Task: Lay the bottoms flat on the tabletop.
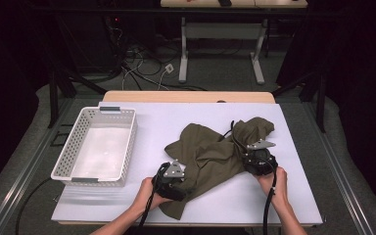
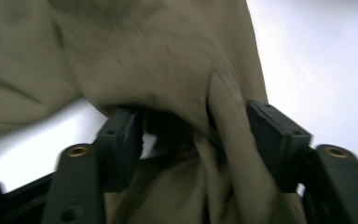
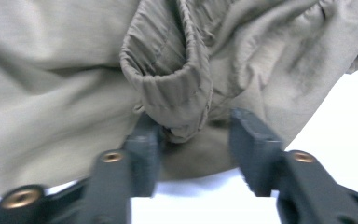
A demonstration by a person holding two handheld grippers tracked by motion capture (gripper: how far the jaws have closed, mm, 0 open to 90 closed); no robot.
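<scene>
White perforated basket (image 1: 73, 147) at left of the white table sheet (image 1: 274, 196), apart from everything else. Olive-green garment (image 1: 210, 154) crumpled mid-table, right of basket, spread between both grippers. Left gripper (image 1: 172, 182) at garment's lower-left edge, held in left hand (image 1: 149, 195), grey plate on top, cable trailing down toward table's near edge. In left gripper view, left gripper (image 2: 193, 128) jaws parted fairly wide, a fold of garment (image 2: 168, 70) bunched between them, cloth against right jaw; clamped or not, cannot tell. Right gripper (image 1: 258, 161) at garment's right side, held in right hand (image 1: 274, 183), cable hanging down. In right gripper view, right gripper (image 3: 193, 135) jaws open, gathered elastic hem of garment (image 3: 177, 88) sitting in the gap, not pinched. Blurry in both gripper views.
</scene>
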